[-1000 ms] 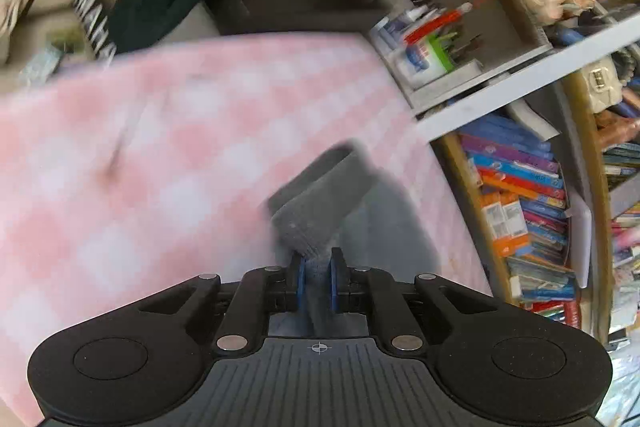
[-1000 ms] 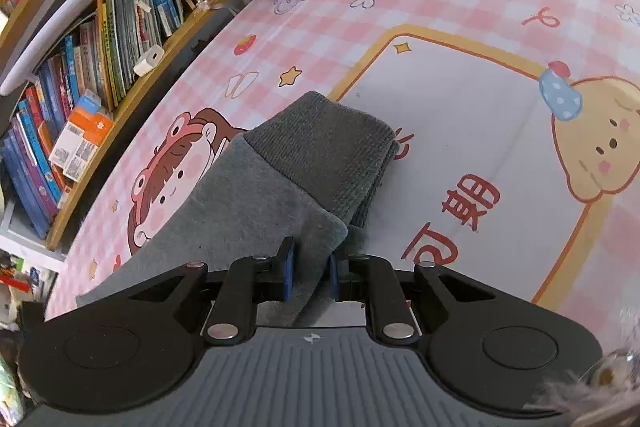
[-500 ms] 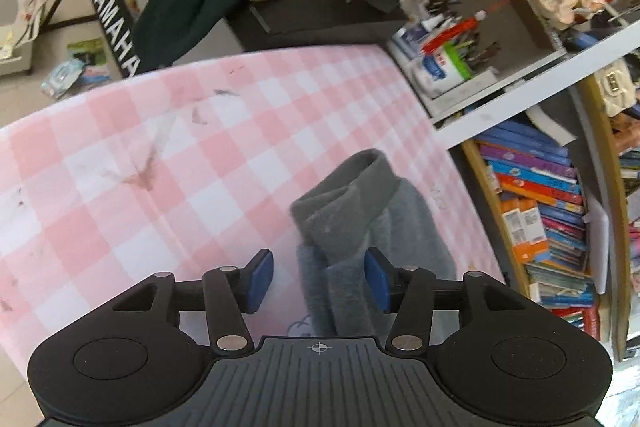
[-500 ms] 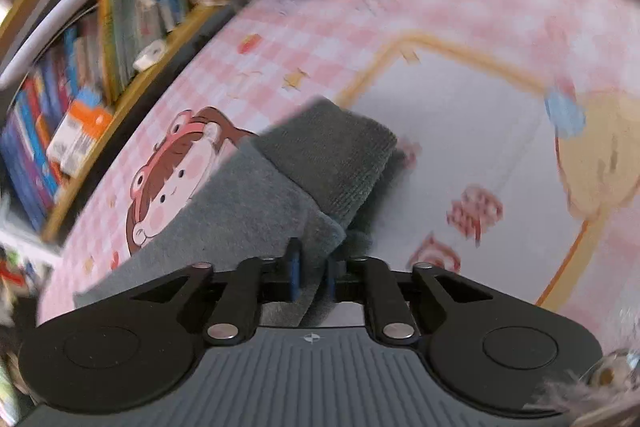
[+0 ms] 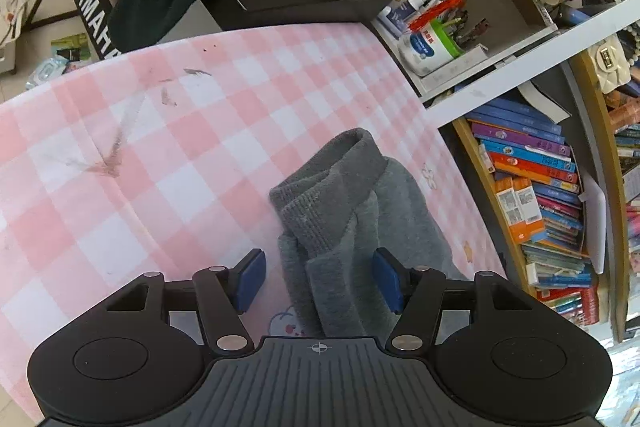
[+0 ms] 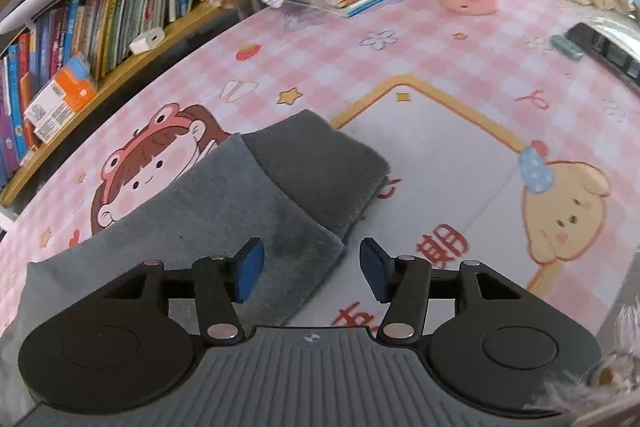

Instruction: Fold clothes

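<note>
A grey fleece garment with darker ribbed knit cuffs [image 5: 352,223] lies on a table covered by a pink-and-white checked cloth printed with cartoon figures [image 6: 440,155], near the edge that faces the wooden bookshelf of upright books [image 6: 92,27]. In the left wrist view the ribbed cuff [image 5: 332,179] is bunched and partly doubled over; in the right wrist view a second cuff [image 6: 320,163] lies flat on the fleece. The left gripper [image 5: 318,273] is spread wide, its blue pads either side of the fabric and gripping nothing. The right gripper [image 6: 310,267] is likewise wide apart and empty, with the garment's corner [image 6: 320,247] between its fingers.

The step in hand appears to be taking a fresh hold for the next fold. To do it well, each gripper should close on a single flattened edge, not on bunched layers; the crumpled left cuff needs smoothing first, or the fold will lie uneven.
</note>
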Motion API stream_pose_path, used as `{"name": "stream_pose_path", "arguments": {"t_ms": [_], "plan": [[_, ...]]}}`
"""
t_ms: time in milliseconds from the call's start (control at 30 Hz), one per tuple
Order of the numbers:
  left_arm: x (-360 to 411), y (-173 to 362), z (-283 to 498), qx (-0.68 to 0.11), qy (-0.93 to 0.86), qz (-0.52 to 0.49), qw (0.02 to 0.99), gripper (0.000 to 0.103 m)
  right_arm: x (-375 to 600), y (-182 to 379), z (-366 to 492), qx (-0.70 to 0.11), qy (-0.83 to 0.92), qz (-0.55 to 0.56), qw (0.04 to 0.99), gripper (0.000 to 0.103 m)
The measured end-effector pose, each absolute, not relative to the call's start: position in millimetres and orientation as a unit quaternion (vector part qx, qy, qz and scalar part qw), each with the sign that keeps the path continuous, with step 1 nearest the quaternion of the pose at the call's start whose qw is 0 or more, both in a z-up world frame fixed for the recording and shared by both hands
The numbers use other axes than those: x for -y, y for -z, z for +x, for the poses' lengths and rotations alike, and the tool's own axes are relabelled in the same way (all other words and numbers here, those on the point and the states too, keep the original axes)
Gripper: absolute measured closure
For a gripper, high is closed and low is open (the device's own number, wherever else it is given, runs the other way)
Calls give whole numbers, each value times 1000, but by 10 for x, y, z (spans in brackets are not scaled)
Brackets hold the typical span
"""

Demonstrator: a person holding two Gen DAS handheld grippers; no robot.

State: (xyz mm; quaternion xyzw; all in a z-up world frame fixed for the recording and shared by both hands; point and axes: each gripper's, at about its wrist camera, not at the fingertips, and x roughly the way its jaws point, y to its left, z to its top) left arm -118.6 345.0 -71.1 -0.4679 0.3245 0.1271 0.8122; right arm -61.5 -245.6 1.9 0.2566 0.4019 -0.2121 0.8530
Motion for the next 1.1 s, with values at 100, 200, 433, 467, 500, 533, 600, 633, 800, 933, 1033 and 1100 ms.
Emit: {"name": "stream_pose_path", "arguments": {"t_ms": [100,200,433,467,500,533,600,633,800,933,1033,1100], "plan": [[-3442,718,-1173,-321,-132,-475,809,47,2321,-97,-707,-384,247,235,858,28],[-3441,733,-1181,-312,-141,-494,800,49,2100,-237,-792,-343,261,187,882,28],[-3396,789,-1101,-311,-141,-502,795,72,1261,-433,-564,-324,42,34,945,20],[-3393,808,-1095,-315,-140,-502,793,82,1128,-408,-516,-333,4,13,943,20],[-3385,821,-1094,-318,-136,-505,791,87,997,-383,-468,-342,-34,-8,939,20],[-3377,833,-1093,-322,-132,-507,789,91,886,-341,-422,-356,-67,-25,932,20],[-3300,657,-1142,-295,-113,-473,822,93,656,-248,-345,-376,-128,-61,916,20],[-3246,533,-1170,-275,-97,-449,845,93,574,-213,-338,-382,-143,-74,910,20],[-3187,461,-1272,-257,-92,-427,862,91,321,-32,-274,-418,-185,-101,883,20],[-3358,776,-1311,-301,-132,-490,807,86,250,126,-215,-447,-179,-100,871,20],[-3393,797,-1309,-298,-128,-501,802,68,285,147,-249,-445,-169,-92,875,20],[-3368,773,-1268,-294,-120,-493,810,61,279,142,-274,-441,-162,-94,878,20]]}}
